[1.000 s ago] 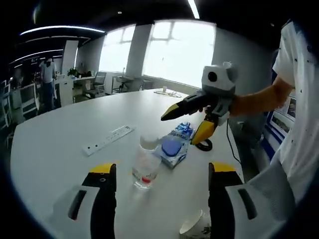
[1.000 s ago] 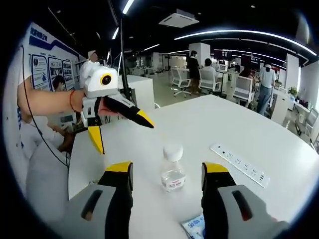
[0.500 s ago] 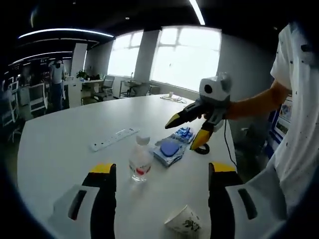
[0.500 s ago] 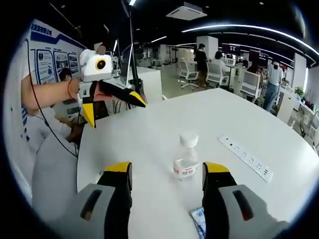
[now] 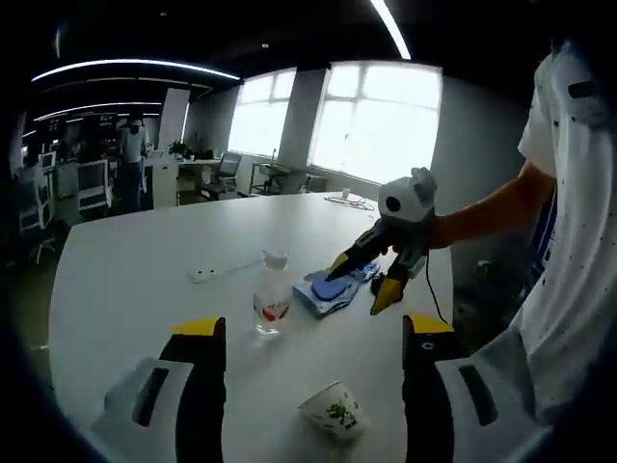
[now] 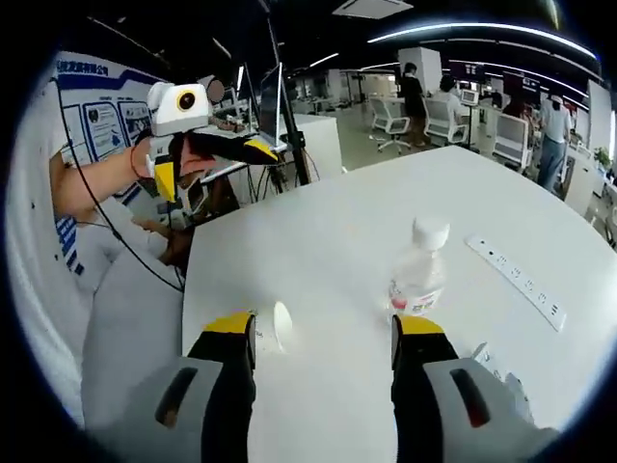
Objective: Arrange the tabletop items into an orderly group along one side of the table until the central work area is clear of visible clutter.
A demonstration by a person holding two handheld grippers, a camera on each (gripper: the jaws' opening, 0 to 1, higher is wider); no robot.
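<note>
On the white table [image 5: 135, 260] a clear water bottle [image 5: 271, 304] with a red label stands upright. A blue packet [image 5: 331, 286] lies just right of it, and a white power strip [image 5: 226, 270] lies behind. A paper cup [image 5: 331, 410] lies on its side nearer me. My right gripper [image 5: 359, 283] hangs open right over the blue packet. My left gripper [image 5: 313, 333] is open and holds nothing. In the right gripper view the bottle [image 6: 416, 280], cup [image 6: 280, 326] and power strip [image 6: 516, 280] lie ahead of my open right gripper [image 6: 325, 328]. The left gripper [image 6: 214, 164] is open in the air beyond the table edge.
The person's white shirt [image 5: 569, 241] and arm fill the right of the left gripper view. The table's near edge [image 6: 188, 289] runs close to the cup. Office desks, chairs and people stand in the background. A black stand [image 6: 289, 125] rises behind the table.
Both cameras have pulled back, bringing the paper cup into both views. The right gripper has dropped lower, down to the blue packet. The bottle has not moved.
</note>
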